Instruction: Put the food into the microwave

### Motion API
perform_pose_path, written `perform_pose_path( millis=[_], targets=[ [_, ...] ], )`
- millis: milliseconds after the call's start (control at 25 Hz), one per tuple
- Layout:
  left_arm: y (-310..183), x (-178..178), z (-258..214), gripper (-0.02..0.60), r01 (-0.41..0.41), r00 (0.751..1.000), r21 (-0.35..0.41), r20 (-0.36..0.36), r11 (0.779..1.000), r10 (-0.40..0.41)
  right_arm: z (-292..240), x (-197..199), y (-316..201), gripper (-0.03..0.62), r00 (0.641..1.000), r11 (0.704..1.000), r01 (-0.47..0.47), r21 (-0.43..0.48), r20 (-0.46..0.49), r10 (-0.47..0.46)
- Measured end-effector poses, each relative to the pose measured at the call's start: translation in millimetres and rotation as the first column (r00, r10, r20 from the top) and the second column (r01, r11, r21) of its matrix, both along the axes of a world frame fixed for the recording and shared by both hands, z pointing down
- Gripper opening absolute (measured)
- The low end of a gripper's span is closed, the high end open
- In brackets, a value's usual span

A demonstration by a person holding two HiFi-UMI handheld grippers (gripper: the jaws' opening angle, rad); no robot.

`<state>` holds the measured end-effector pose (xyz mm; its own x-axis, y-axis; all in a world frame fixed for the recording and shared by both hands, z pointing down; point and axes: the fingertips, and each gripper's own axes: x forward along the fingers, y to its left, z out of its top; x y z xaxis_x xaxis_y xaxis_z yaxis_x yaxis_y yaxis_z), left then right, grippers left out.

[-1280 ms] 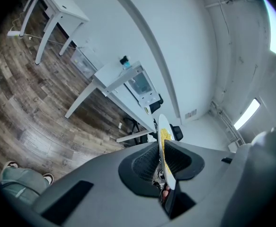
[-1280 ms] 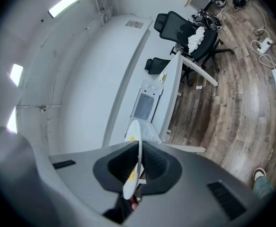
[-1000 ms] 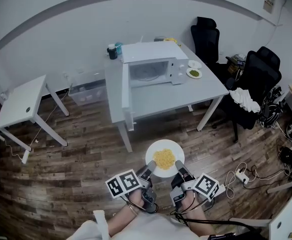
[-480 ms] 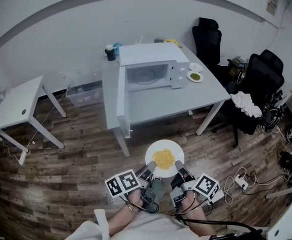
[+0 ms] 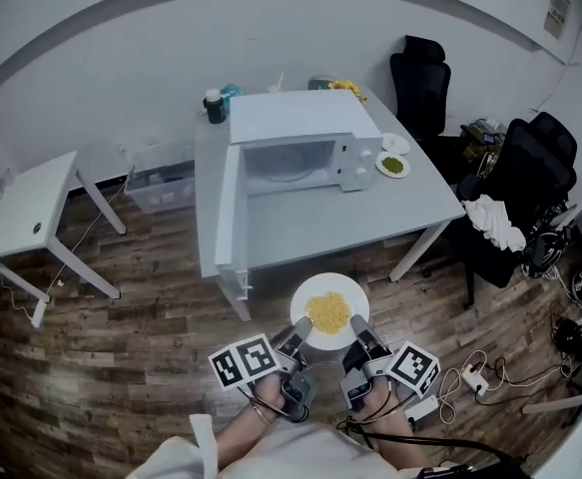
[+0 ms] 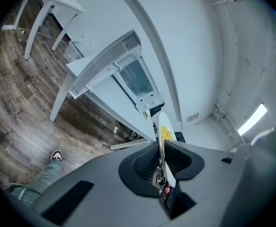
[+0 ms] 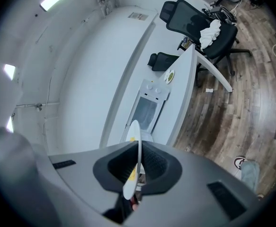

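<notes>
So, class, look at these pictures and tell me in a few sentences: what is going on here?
A person holds a white plate of yellow food with both grippers: the left gripper and the right gripper are each shut on its near rim. The plate hangs over the wooden floor, just short of the grey table. On that table the white microwave stands with its door swung open. The food is not inside yet.
</notes>
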<state>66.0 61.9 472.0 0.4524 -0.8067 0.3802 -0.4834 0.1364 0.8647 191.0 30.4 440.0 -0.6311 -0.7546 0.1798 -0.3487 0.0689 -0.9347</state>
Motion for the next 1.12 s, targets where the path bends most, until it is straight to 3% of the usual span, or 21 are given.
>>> perform_pose_path(
  millis=[240,440,760,1120],
  targets=[
    [-49,4,-4,0.304,0.009,1.0,0.0,0.005,1.0,-0.009,2,9,-48,0.026,0.999,0.999,-0.004,-0.042,-0.04,0.002],
    [-95,7,-10,0.304,0.006,1.0,0.006,-0.001,1.0,-0.006,-11,7,-97,0.026,1.0,1.0,0.012,0.005,-0.013,-0.012],
    [-163,18,-13,0.304,0.0,1.0,0.017,0.0,1.0,0.0,-14,18,-165,0.026,1.0,1.0,0.01,0.008,-0.028,-0.01],
    [-213,1,-6,0.304,0.063,0.998,-0.007,-0.003,0.998,-0.063,-7,-1,-223,0.026,0.996,0.997,0.076,-0.016,-0.044,-0.076]
  ],
)
